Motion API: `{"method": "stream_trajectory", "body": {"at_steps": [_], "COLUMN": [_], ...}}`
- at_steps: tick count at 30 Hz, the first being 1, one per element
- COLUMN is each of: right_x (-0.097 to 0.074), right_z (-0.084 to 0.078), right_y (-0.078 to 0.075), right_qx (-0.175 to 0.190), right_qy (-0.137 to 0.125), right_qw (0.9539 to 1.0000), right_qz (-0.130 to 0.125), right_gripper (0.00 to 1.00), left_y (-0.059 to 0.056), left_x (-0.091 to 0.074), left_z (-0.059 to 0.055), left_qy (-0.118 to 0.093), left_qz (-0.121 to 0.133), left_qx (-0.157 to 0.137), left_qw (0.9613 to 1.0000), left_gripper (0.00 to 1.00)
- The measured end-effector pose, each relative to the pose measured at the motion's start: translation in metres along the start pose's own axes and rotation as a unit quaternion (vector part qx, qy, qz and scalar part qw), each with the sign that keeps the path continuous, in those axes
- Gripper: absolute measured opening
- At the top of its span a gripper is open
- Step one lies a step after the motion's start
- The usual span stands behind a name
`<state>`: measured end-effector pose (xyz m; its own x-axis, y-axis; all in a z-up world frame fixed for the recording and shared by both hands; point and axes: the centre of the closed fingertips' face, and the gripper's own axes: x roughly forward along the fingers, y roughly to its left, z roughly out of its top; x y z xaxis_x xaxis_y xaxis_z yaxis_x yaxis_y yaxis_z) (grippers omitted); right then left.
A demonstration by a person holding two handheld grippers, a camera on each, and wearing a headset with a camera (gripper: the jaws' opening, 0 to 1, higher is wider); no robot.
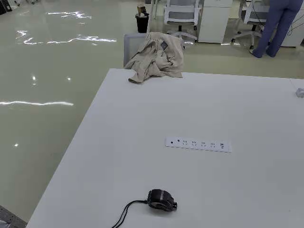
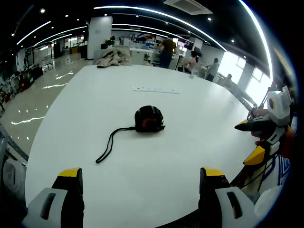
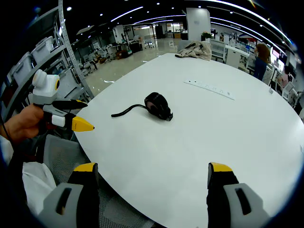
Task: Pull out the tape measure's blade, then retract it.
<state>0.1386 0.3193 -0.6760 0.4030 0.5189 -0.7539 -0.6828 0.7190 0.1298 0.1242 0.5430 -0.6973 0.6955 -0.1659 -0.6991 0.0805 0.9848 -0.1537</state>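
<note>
Approach step: tape measure (image 1: 161, 199) untouched on tabletop (image 1: 190, 104), seemingly fully wound. My left gripper (image 2: 141, 173) and right gripper (image 3: 152, 167) spread wide, empty. Next: I clamp case, pinch blade tip.

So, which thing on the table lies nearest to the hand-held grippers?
The black tape measure; the white power strip and the beige jacket lie farther away.

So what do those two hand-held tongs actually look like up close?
They are a matching pair. The left tongs have two chunky pale grey jaws with black inner faces and bright yellow tips, and the right tongs look the same. Seen from the side in the other tool's view, the yellow tips taper to points.
</note>
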Motion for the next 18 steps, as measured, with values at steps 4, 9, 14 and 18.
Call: {"method": "stream_trajectory", "body": {"at_steps": [4, 9, 14, 18], "right_x": [-0.0005, -0.0012, -0.0014, -0.0016], "right_z": [-0.0002, -0.0005, 0.0003, 0.0003], "right_y": [0.0001, -0.0001, 0.0, 0.0005], "right_qx": [0.001, 0.0, 0.0, 0.001], "right_qy": [-0.001, 0.0, -0.001, -0.002], "right_qw": [1.0, 1.0, 1.0, 1.0], "right_qz": [0.0, -0.002, -0.002, -0.002], "right_gripper": [0.98, 0.98, 0.98, 0.98], "left_y": [0.0005, 0.0029, 0.0018, 0.0015], "left_x": [-0.001, -0.002, -0.0024, -0.0015], "left_z": [0.0011, 0.0002, -0.0005, -0.0013], "left_qy": [-0.002, -0.004, -0.003, -0.003], "left_qz": [0.001, 0.004, 0.003, 0.001], "left_qx": [-0.002, -0.006, -0.007, -0.007], "left_qw": [1.0, 1.0, 1.0, 1.0], "left_gripper": [1.0, 1.0, 1.0, 1.0]}}
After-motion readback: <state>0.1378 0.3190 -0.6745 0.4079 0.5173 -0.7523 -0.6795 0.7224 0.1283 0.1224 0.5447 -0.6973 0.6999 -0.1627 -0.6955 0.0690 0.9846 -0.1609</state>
